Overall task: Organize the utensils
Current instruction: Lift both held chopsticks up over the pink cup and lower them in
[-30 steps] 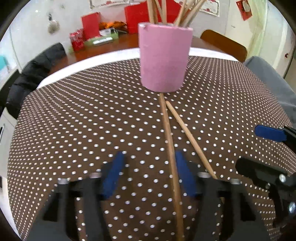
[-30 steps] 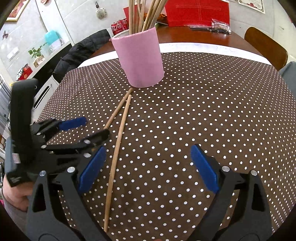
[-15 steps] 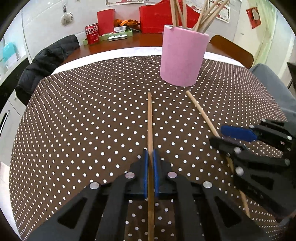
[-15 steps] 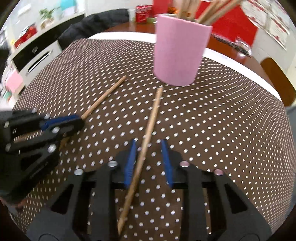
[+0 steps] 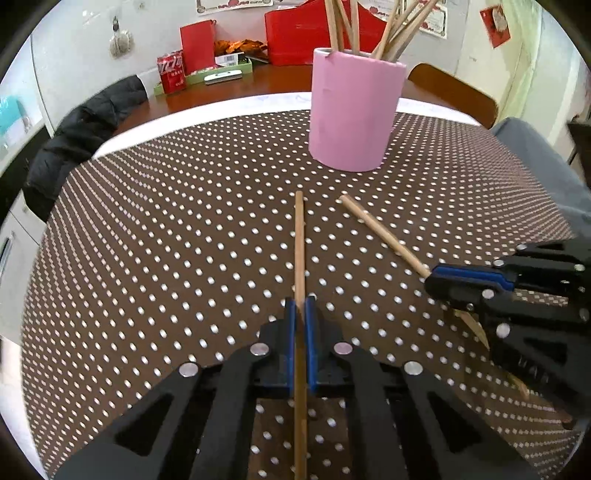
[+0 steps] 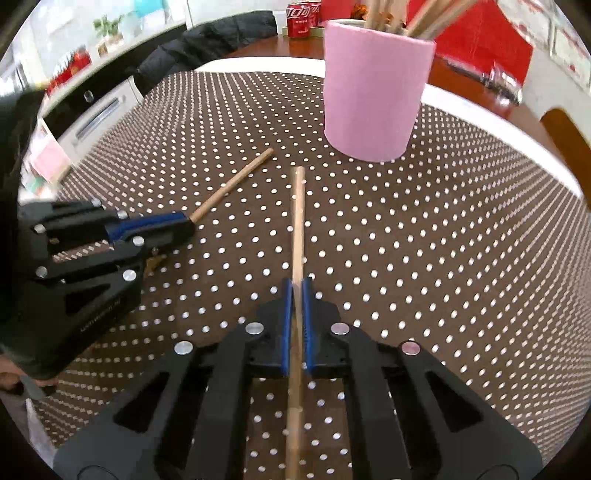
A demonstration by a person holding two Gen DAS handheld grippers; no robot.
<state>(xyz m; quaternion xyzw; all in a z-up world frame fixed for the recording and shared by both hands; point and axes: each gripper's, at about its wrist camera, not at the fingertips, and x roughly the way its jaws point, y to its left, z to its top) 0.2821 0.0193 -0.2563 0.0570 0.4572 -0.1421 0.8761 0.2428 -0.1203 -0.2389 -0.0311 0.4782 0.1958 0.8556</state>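
Two wooden chopsticks lie over a brown dotted tablecloth (image 5: pixel 166 240). My left gripper (image 5: pixel 300 301) is shut on one chopstick (image 5: pixel 299 236), whose far end points toward a pink cup (image 5: pixel 352 114) holding several more chopsticks. My right gripper (image 6: pixel 297 284) is shut on the other chopstick (image 6: pixel 297 214), aimed at the same pink cup (image 6: pixel 375 96). From the left wrist view the right gripper (image 5: pixel 434 282) shows at the right edge, clamped on its chopstick (image 5: pixel 380 230). In the right wrist view the left gripper (image 6: pixel 186 225) shows at the left with its chopstick (image 6: pixel 236 181).
Behind the cloth, a wooden table carries a red soda can (image 5: pixel 170 72), a green tray (image 5: pixel 221 75) and red boxes (image 5: pixel 295 31). A black jacket (image 5: pixel 85 125) hangs over a chair at the left. A wooden chair back (image 5: pixel 454 94) stands at the right.
Both grippers went from open to shut, each clamping a chopstick. The two chopsticks, first side by side near the cup, now lie spread apart with their far ends pulled back from it.
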